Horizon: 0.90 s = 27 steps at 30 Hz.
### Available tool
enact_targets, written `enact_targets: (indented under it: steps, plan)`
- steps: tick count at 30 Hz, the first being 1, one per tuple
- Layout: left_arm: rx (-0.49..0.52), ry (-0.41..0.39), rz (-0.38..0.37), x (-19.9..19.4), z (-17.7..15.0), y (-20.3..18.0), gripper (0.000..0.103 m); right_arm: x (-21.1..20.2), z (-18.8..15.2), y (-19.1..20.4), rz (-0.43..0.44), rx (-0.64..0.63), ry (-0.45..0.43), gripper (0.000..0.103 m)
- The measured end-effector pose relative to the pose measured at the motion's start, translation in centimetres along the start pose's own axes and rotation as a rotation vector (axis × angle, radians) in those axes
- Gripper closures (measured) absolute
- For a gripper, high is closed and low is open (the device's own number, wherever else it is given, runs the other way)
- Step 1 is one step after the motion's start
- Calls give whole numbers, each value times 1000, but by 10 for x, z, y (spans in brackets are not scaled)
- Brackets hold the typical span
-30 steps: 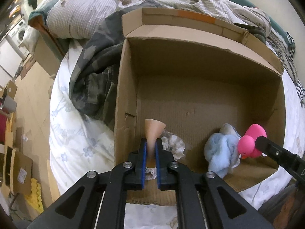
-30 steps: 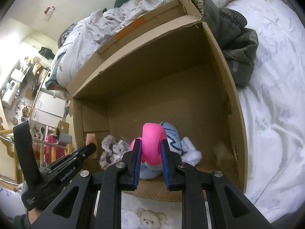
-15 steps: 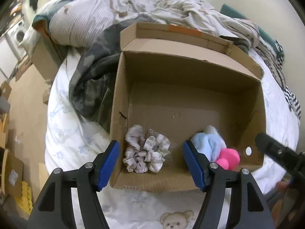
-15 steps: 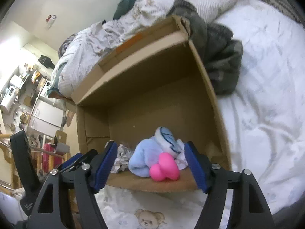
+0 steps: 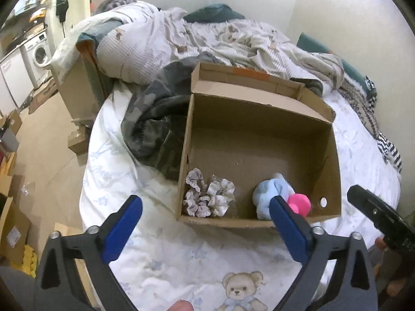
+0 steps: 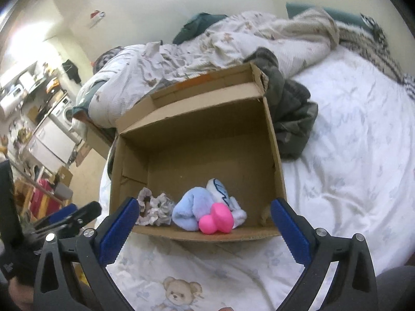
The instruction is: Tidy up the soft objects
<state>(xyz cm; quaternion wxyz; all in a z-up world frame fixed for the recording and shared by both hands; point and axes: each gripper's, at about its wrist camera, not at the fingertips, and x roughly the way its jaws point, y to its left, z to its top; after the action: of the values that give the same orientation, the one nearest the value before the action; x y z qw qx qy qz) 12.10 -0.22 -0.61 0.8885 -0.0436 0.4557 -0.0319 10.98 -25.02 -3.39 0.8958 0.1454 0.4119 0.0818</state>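
Both tools are hanging released and empty in the lower part of their frames: the left gripper is showing its blue pads spread wide apart, and the right gripper is doing the same.

The soft things are all lying inside the cardboard box, along its near wall, in the lower middle of each frame. The frilly scrunchies are sitting at the left inner corner. The light blue plush is lying to the right of them, a little apart, and the pink rubber toy is touching it at the front.

In my judgement all three are very light. The scrunchies are giving way under any squeeze, so a pinch across the gathered folds should hold well. The plush is compressible too; its thick rounded middle looks the best place. The pink toy looks smoother and springy, so it may slip; the narrow place between its two bulges seems safer.

In the left view the right blue pad is covering part of the plush and toy. A white piece with a dark blue mark is peeking out behind the plush, and I cannot tell if it is a separate thing. A small brownish thing in the right inner corner of the box is also unclear.
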Motion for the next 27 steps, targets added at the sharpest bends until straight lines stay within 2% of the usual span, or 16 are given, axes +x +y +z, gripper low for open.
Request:
enact_targets:
  steps: [5,9,12,16,20,25,27]
  plan:
    - [34,-55,-33,-20,-15,5,0,-18,-12,6,-15,-49,-68,0]
    - [65,-64,-11,-23,-30,4,0,-26,-27,5,-36,-65,-106,0]
    - [73,-91,41,-25,-39,1,0,-30,-34,7,-51,-87,-113,0]
    - [42,-110,28,-30,-42,-1,0,-40,-35,16,-56,-128,-164,0]
    - [64,-167,57,-41,-43,-1,0,-40,-38,16,-52,-116,-139,0]
    - [34,-174,95,-42,-44,7,0,-36,-42,23,-59,-140,-97,0]
    - [35,-158,76,-40,-46,7,0,-34,-43,26,-58,-145,-81,0]
